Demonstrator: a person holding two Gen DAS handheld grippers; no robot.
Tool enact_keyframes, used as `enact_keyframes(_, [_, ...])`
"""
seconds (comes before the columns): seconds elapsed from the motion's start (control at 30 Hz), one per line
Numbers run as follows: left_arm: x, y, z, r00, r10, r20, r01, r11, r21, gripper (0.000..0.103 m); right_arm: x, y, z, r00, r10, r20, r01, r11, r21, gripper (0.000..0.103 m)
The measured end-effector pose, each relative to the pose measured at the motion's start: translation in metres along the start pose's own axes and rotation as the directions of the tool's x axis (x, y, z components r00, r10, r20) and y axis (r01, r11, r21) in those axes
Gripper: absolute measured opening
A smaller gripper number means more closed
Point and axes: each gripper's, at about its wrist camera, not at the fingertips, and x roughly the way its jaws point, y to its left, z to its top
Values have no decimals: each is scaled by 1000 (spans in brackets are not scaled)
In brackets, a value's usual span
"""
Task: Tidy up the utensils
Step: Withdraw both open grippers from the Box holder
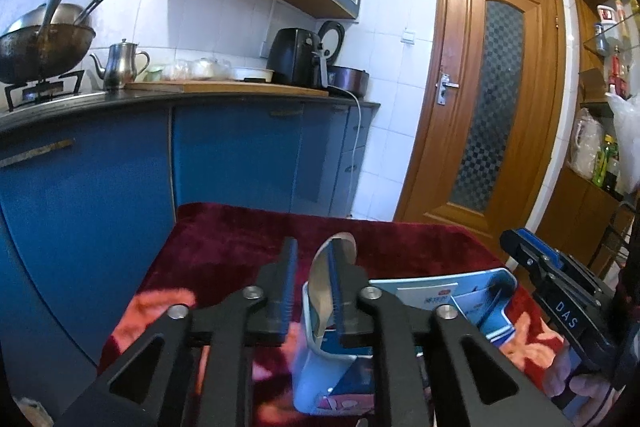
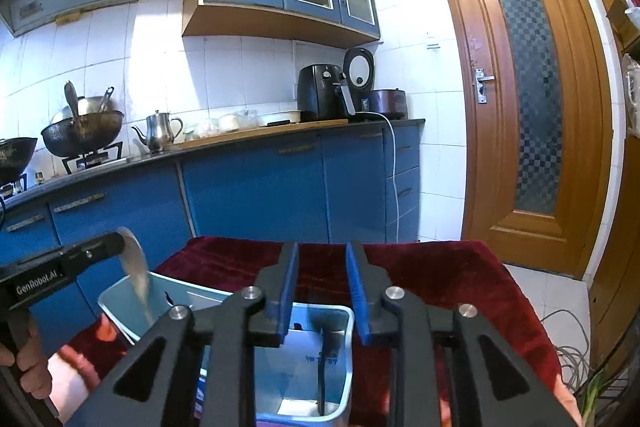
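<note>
A steel spoon (image 1: pixel 325 281) stands bowl-up in a light blue box (image 1: pixel 320 383), leaning against the right finger of my left gripper (image 1: pixel 314 247). The left jaws are open with a wide gap, and the left finger does not touch the spoon. In the right wrist view the same spoon (image 2: pixel 136 267) sticks out of the left blue box (image 2: pixel 120 307) beside the left gripper's finger (image 2: pixel 100 245). My right gripper (image 2: pixel 322 251) is open and empty above a second blue box (image 2: pixel 344 343) that holds a dark utensil (image 2: pixel 323 367).
The boxes sit on a table under a dark red cloth (image 1: pixel 224 243). Behind it run blue kitchen cabinets (image 2: pixel 256 195) with a wok, kettle and air fryer on the counter. A wooden door (image 2: pixel 532 99) stands at the right.
</note>
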Motion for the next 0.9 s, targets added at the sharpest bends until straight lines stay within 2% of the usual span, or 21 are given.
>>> enact_keyframes(0.1, [-6, -1, 1, 1000, -10, -8, 10, 1000, 6, 19, -7, 0, 4, 1000, 0, 1, 0, 1000, 11, 28])
enact_keyframes(0.23, [-18, -1, 3, 999, -24, -25, 24, 1000, 7, 25, -22, -1, 8, 1000, 0, -3, 0, 999, 36, 30])
enact_keyframes(0.53, [-57, 4, 4, 998, -30, -55, 31, 999, 15, 27, -66, -1, 12, 999, 11, -37, -8, 996, 87, 31])
enact_keyframes(0.9, [-86, 18, -17, 983, -15, -181, 22, 999, 37, 29, -111, 5, 0, 994, 11, -109, 1, 994, 106, 31])
